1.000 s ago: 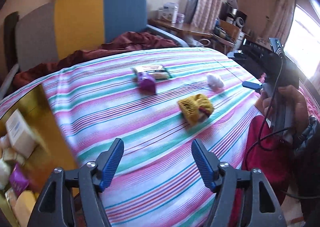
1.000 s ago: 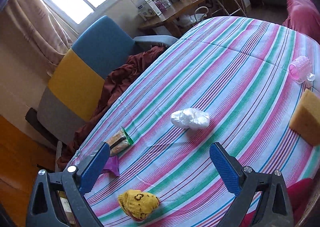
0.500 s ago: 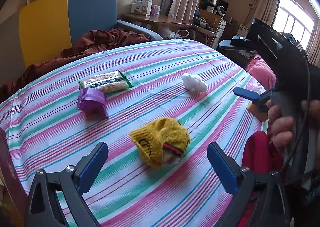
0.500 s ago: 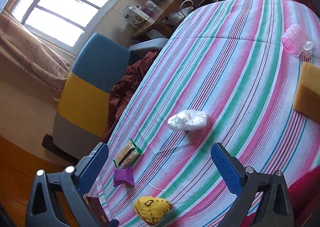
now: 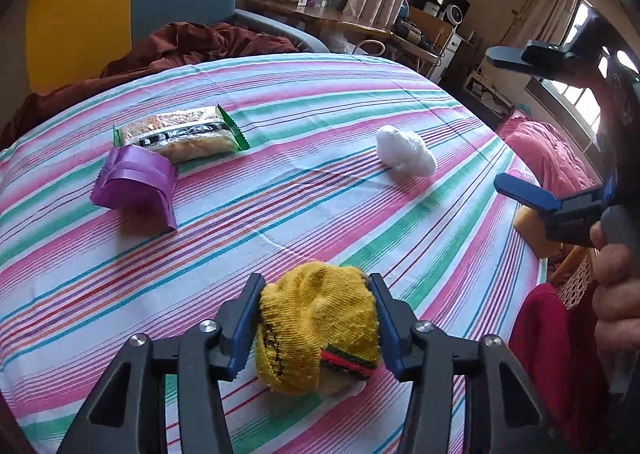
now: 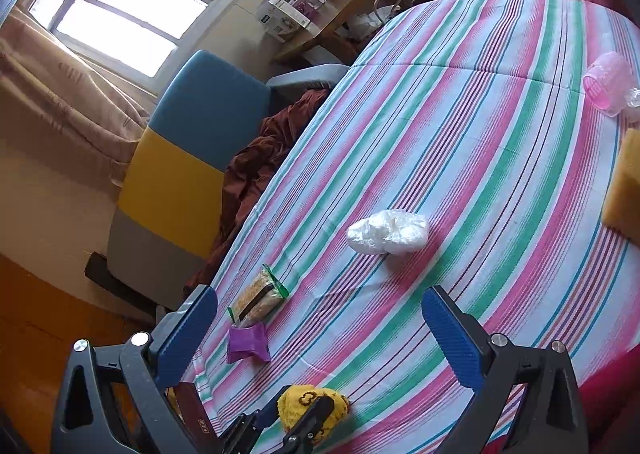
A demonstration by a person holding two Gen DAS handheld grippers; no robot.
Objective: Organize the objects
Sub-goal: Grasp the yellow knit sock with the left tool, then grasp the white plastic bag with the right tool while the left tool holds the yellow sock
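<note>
**A:** Right, left gripper (image 5: 316, 318) has just been closing, and the jaws now pinch the yellow sock (image 5: 316, 328) on both flanks. Sock sits on the striped cloth (image 5: 280, 214) at the near edge, still touching it I think.

**B:** Grip quality?

**A:** Pads are mid-body and the knit bulges above and below. It's soft, so I'd squeeze a bit further before lifting or it may slump out. Lift straight up, don't drag; the cloth could ruck.

**B:** Right gripper?

**A:** Right gripper (image 6: 320, 330) is wide open, nothing between its fingers, and it hangs above the cloth to the side. Hand (image 5: 616, 294) is on its handle.

**B:** Anything nearby to snag?

**A:** No. Purple pouch (image 5: 134, 186), snack pack (image 5: 182, 134) and white wad (image 5: 406, 152) lie well apart from the sock. Where the sock should go isn't visible now.
</note>
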